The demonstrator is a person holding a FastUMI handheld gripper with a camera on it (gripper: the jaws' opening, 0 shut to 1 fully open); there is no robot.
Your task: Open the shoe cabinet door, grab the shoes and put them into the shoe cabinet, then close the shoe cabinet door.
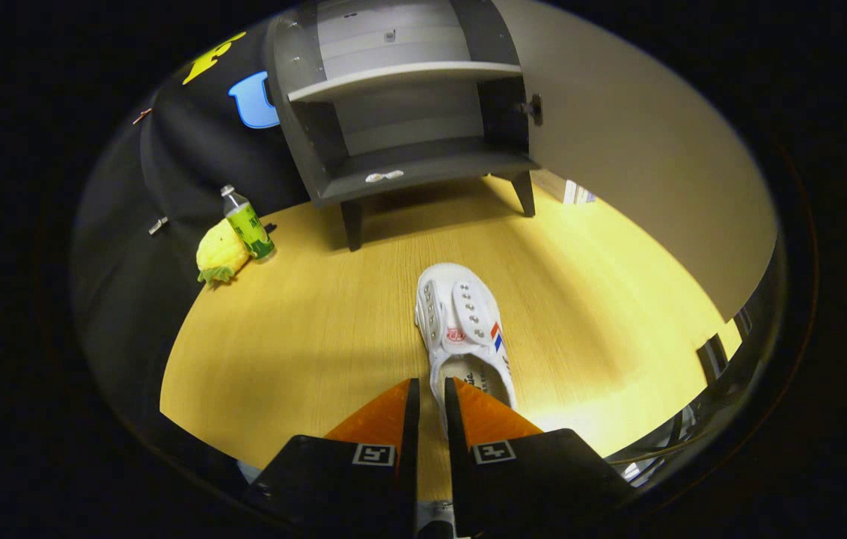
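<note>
Care was needed here: I judged I should keep my grip firm on the heel edge of the shoe (465, 329) and lift it level toward the open cabinet (408, 112) beyond it. My tool (431, 397) was nearly closed, and both fingers seemed to pinch the heel rim between them. The shoe lay on the tabletop (304, 337), toe toward the cabinet, whose door (640, 150) stood open.
</note>
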